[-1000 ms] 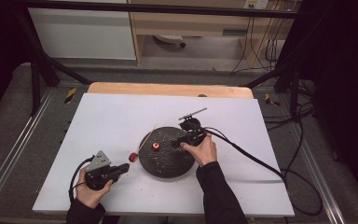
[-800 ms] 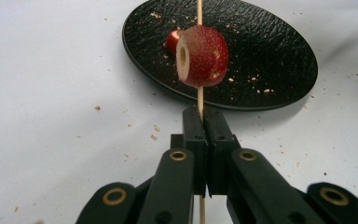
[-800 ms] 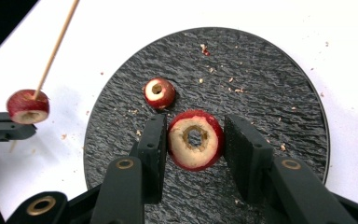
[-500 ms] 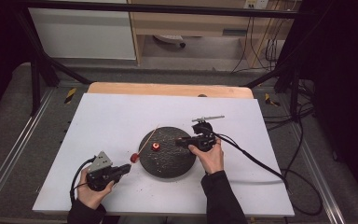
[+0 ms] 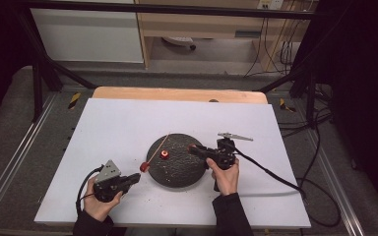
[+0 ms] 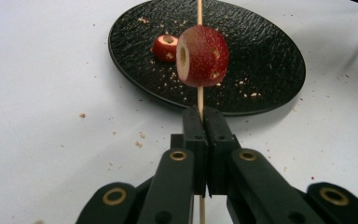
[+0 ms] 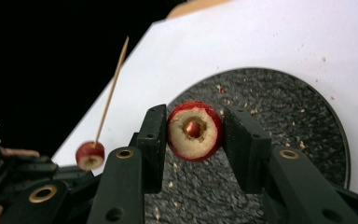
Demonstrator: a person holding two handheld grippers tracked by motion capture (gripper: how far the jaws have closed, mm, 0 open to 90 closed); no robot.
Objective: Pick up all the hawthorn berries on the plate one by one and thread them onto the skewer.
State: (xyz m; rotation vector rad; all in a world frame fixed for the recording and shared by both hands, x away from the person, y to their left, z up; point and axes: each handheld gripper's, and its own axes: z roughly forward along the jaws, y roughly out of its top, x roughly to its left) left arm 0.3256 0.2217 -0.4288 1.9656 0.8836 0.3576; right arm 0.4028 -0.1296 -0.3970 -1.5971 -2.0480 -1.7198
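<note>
Left gripper (image 6: 205,140): jaws pressed together on a thin wooden skewer (image 6: 199,95), which runs straight out past the fingertips; one cored red fruit piece (image 6: 202,56) already threaded on it, sitting just beyond the tips, cut face with the hole turned to the view's left; behind it, past the fingers, the black textured plate (image 6: 270,60) with a second loose red fruit ring (image 6: 165,47) lying on it near the far-left rim, crumbs scattered around; right gripper (image 7: 195,133): jaws clamped on a third red fruit ring (image 7: 195,130), held between the two pads with its cored hole facing back along the fingers, pale flesh visible around the hole; plate directly beneath and ahead of those fingers; off to the left of the right fingers, the skewered piece and the skewer tip slanting up, well apart from the held ring; in the high view the left gripper (image 5: 133,178) sits just off the plate's near-left edge on the white table (image 5: 118,128), the right gripper (image 5: 193,148) hangs over the plate's right part, fingers pointing toward the left one
</note>
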